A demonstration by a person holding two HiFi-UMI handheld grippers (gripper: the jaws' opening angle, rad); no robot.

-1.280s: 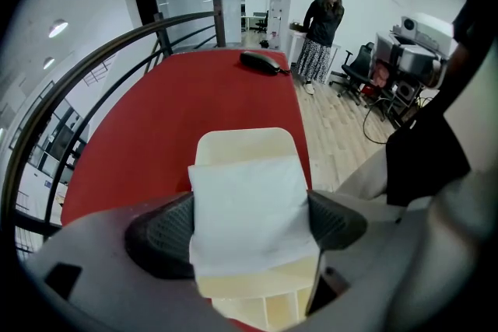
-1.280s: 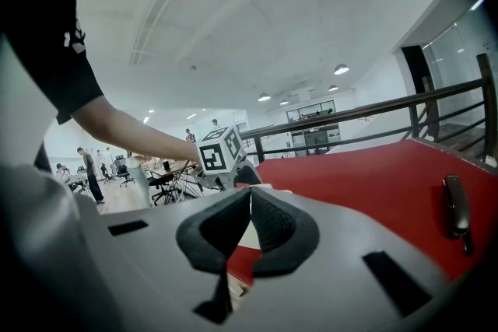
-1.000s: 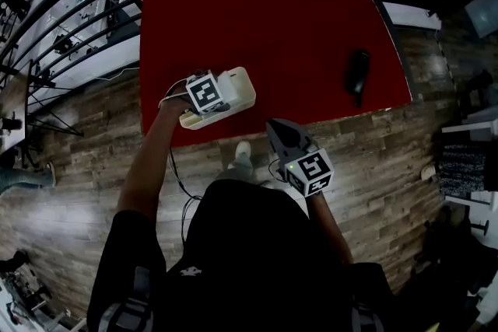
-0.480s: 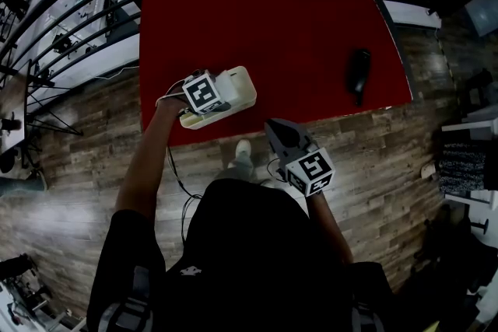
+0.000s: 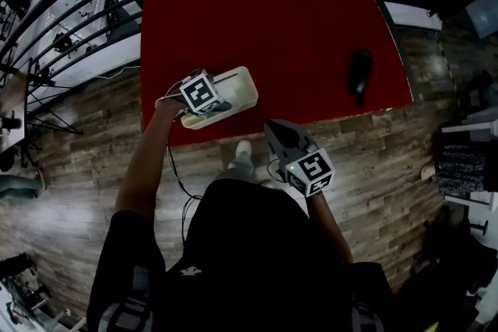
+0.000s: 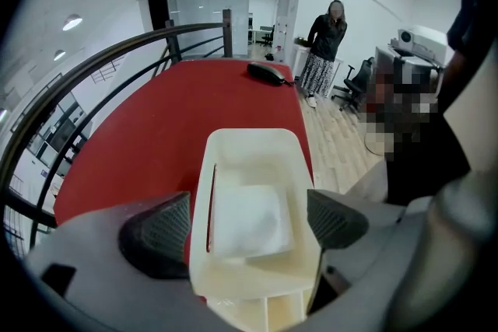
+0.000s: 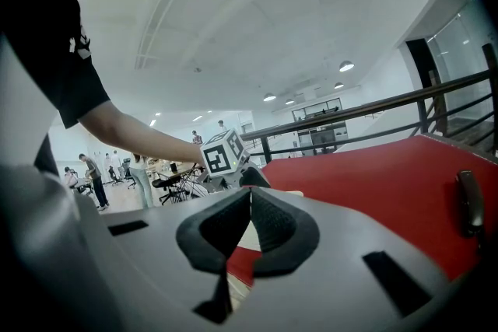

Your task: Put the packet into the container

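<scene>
A cream plastic container point(image 5: 237, 85) stands near the front left edge of the red table point(image 5: 272, 19). The white packet point(image 6: 245, 218) lies flat inside the container point(image 6: 253, 152). My left gripper point(image 5: 212, 101) hovers at the container's near end, open, with its two pads point(image 6: 159, 233) on either side of the container's walls and nothing pinched. My right gripper point(image 5: 274, 128) hangs off the table's front edge, over the wooden floor, shut and empty; its pads point(image 7: 226, 225) meet with no gap.
A black oblong object point(image 5: 358, 74) lies near the table's right edge. A dark railing point(image 5: 85, 4) runs along the left and far sides. A person point(image 6: 325, 39) stands beyond the table's far corner. Office chairs and desks stand farther off.
My left gripper has drawn back a little to the left, and the container's hollow now shows more. The right gripper has not moved.
</scene>
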